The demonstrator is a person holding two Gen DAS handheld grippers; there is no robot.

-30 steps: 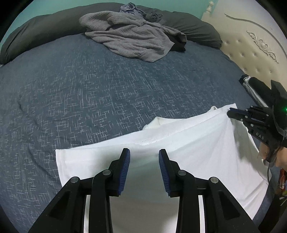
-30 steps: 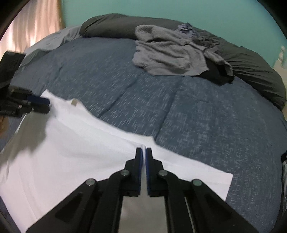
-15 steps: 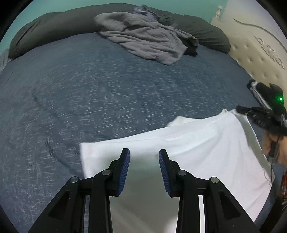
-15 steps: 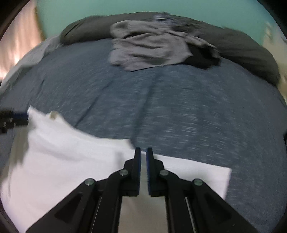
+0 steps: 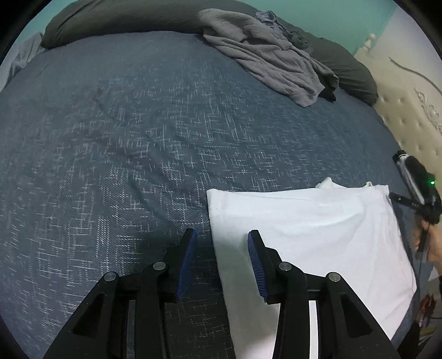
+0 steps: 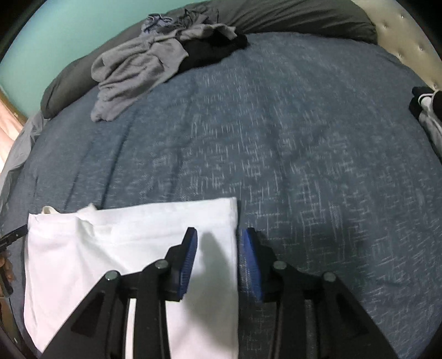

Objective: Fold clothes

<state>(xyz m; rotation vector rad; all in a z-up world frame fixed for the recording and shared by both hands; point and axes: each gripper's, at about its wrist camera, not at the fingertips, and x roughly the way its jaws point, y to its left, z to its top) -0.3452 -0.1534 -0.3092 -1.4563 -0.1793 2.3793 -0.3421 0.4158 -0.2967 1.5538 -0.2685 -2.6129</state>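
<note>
On the bed (image 5: 138,143), over a dark blue bedspread flecked with white, we record the following items.

White garment (image 5: 317,234): folded into a flat rectangle, lying on the near part of the bedspread. In the left wrist view it sits right of centre; in the right wrist view it (image 6: 124,248) sits left of centre. A small bump of white cloth pokes out past its far edge.

Left gripper (image 5: 222,240): we find its blue-padded fingers spread wide and holding nothing. It hovers over the left edge of the white garment, one finger above the bedspread, the other above the cloth.

Right gripper (image 6: 218,237): likewise parted wide and empty, we note. It straddles the right edge of the garment, left finger above the cloth, right finger above the bedspread. From the left wrist view it (image 5: 414,198) shows at the frame's right edge with a green light lit and a hand (image 5: 431,245) behind it.

Grey garment (image 5: 270,58): crumpled in a heap at the far side of the bed, well apart from the white one, resting partly against a long dark pillow (image 5: 132,24). A black garment (image 6: 210,51) lies bunched against it.

Cream tufted headboard (image 5: 411,121): at the right side.

Teal wall (image 6: 69,30): behind the bed.
</note>
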